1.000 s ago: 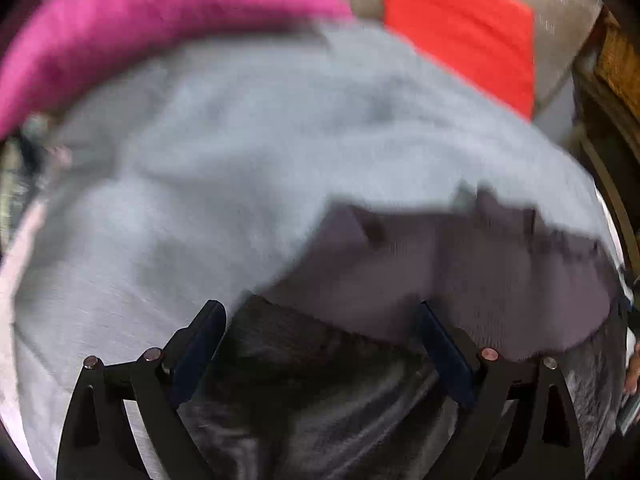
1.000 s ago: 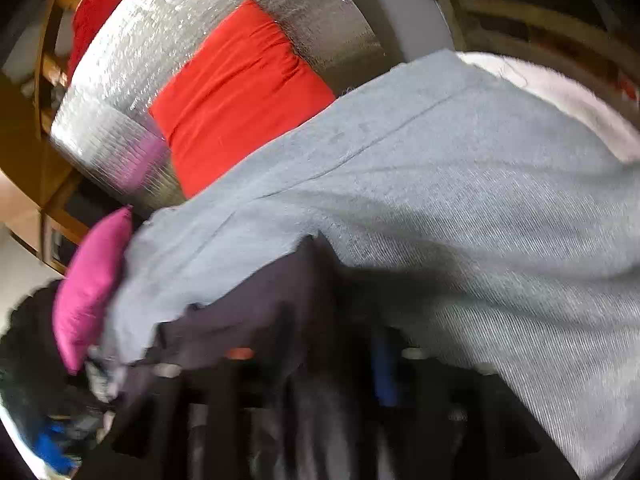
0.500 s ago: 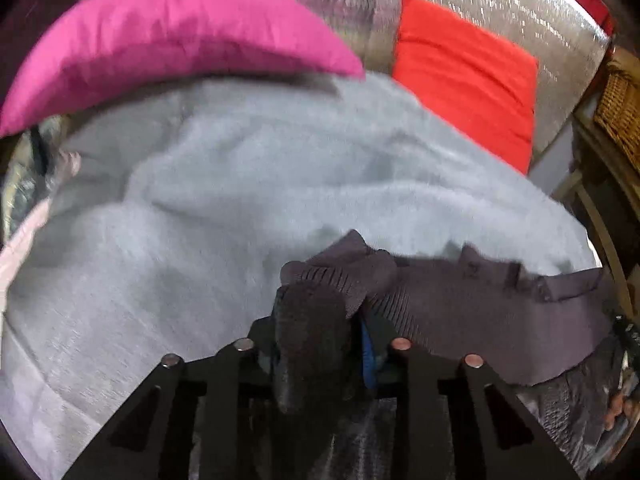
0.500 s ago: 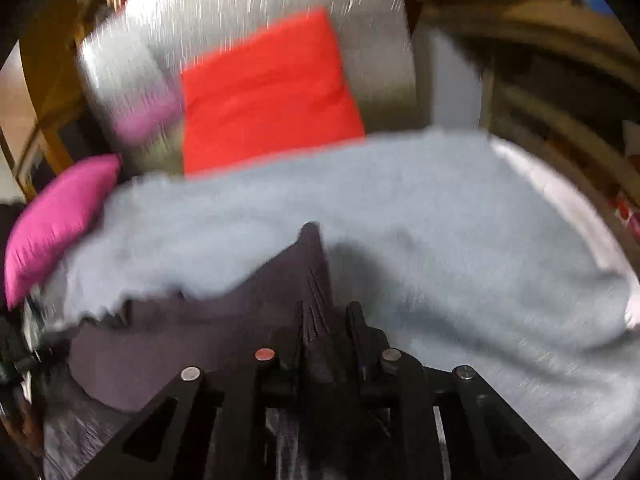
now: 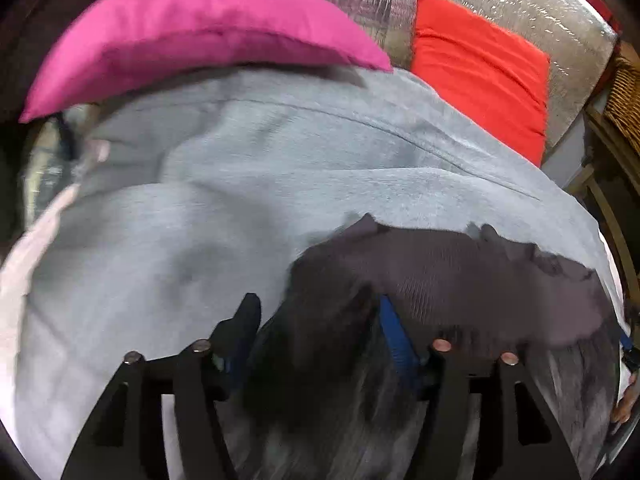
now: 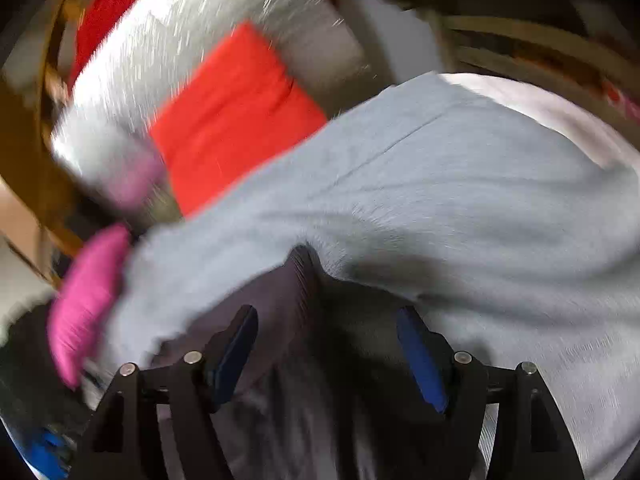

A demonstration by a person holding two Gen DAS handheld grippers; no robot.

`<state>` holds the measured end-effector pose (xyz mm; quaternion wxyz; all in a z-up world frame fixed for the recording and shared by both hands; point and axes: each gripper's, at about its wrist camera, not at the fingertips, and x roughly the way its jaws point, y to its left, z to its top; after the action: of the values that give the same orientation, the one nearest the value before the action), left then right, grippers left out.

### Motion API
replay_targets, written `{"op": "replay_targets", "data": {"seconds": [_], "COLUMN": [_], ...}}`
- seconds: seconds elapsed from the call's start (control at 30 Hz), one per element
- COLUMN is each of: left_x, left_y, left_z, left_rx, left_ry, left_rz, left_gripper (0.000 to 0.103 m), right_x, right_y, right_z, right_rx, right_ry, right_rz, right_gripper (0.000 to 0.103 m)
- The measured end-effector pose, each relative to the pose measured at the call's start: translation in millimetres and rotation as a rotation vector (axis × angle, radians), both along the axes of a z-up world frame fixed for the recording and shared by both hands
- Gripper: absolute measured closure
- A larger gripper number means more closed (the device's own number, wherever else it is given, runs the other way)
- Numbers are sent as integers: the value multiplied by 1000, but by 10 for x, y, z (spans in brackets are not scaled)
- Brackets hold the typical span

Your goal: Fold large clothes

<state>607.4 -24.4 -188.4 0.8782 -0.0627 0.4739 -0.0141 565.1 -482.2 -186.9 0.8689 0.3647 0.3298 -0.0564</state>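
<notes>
**Across the grey bedding: dark garment let go at both corners**

Across the grey blanket (image 5: 248, 208), which fills most of both views, lies the dark knit garment (image 5: 448, 276), its far edge flattened on the cover and its near part bunched towards the cameras. Behind stand a pink cushion (image 5: 208, 28), a red cushion (image 5: 480, 68) and a silver quilted backrest (image 5: 512, 4).

Left gripper (image 5: 316, 320): jaws part-way apart, having just been opening; a hump of the dark knit stands between them, and the pads do not appear to press on it. Right gripper (image 6: 326, 332): jaws likewise wide and just opened, with a ribbed edge of the garment rising between them, apparently unclamped.

Risks, as judged: the bunched cloth may snag a pad as either gripper backs off, dragging the fold open; the raised ridge may slump unevenly, leaving a crooked edge.

Visibility: the right wrist view is heavily blurred. The garment's near portion is cut off by the frame, so its type and fold count cannot be told.
</notes>
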Motion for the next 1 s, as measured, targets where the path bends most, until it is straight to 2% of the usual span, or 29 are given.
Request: {"op": "replay_targets", "data": {"seconds": [0.1,0.2,0.3,0.4,0.43,0.57,0.73,0.87,1.0], "left_x": [-508,-1008,-1575,-1990,-2099,-2178,-2174,-2084,-2021], "left_y": [104,214,327,404,441,487,452,436,482], "left_z": [261,376,383,208,85,-257,-335,-438,-537], "left_rx": [57,68,11,-75,-139,-295,-416,-449,-505], "left_ry": [-48,-66,-77,-52,-16,105,92,77,63], "left_rz": [-9,-17,-17,7,21,91,130,194,270], "left_gripper": [31,25,22,21,21,21,21,18,17], "right_x": [-483,-1061,-1568,-1977,-2076,-2210,-2242,-2141,-2067], "right_y": [-34,48,229,515,612,885,980,912,860], "right_z": [210,353,342,174,99,-236,-631,-789,-801], "right_rx": [8,27,81,146,173,280,450,447,439], "right_ry": [-54,-90,-113,-114,-109,-59,-26,-18,-65], "right_rz": [-3,40,72,110,119,132,30,-22,-40], "right_gripper": [27,23,20,17,17,17,17,17,17]}}
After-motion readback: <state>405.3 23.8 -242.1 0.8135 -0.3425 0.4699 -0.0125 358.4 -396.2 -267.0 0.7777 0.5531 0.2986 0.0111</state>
